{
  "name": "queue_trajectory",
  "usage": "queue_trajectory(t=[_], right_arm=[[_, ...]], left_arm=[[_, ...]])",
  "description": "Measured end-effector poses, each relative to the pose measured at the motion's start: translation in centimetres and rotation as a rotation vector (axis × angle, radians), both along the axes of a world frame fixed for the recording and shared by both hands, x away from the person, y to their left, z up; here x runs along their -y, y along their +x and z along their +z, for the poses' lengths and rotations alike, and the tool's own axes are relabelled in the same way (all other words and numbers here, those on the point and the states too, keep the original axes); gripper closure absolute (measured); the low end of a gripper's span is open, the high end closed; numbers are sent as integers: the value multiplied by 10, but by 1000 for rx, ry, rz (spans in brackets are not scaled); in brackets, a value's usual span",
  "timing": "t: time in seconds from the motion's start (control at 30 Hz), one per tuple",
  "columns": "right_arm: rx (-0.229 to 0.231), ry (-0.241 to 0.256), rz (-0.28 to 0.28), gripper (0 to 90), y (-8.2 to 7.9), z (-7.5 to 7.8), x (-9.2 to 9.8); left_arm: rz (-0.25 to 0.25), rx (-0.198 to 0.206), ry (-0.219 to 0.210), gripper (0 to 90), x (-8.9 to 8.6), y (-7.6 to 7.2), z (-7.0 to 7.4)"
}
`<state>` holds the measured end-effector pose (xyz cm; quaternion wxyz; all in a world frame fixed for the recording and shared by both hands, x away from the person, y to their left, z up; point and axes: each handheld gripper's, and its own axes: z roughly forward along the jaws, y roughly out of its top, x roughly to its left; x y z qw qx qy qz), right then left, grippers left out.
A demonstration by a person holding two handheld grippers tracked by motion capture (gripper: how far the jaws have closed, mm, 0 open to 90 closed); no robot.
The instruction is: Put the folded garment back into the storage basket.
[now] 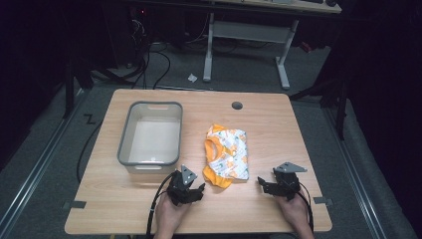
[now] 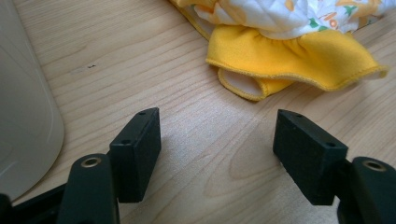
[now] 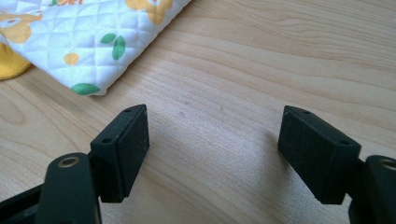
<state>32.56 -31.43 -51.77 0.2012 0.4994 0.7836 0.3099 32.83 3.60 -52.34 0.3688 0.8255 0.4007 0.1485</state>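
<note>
Two hands come in at the near edge of the wooden table (image 1: 259,124). The left hand (image 1: 169,215) holds the left gripper (image 1: 195,191). Its two black jaws are spread wide apart and pinch nothing. They hang just over the bare wood. The right hand (image 1: 293,211) holds the right gripper (image 1: 264,185). Its jaws are spread wide too, with only wood between them. A black cable (image 1: 153,204) runs back from the left gripper.

Between the two grippers, a little farther in, lies a folded piece of baby clothing (image 1: 225,154). It is white and quilted, with orange shapes and green leaves, and it has yellow trim. In the left gripper view, the ruffled yellow edge (image 2: 289,60) lies just ahead of the jaws. In the right gripper view, a white quilted corner (image 3: 93,51) lies ahead and to the left.

Left of the clothing sits a grey plastic bin (image 1: 125,144). It looks empty inside.

Far back on the table is a small round hole (image 1: 237,105). Beyond the table, another desk (image 1: 249,30) stands on the grey floor.
</note>
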Motion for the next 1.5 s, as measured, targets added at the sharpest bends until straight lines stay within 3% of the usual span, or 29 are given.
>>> queue_trajectory(t=[0.93,1.07,1.27,1.5], right_arm=[[-2,1,-5,251,1,0,0],[-3,1,-6,251,1,0,0],[-3,1,-6,251,1,0,0],[-2,1,-6,251,1,0,0]], left_arm=[[-3,0,4,313,0,0,0],[29,-10,-6,333,2,2,1],[23,-10,6,332,4,3,1],[4,-23,-13,344,7,3,4]])
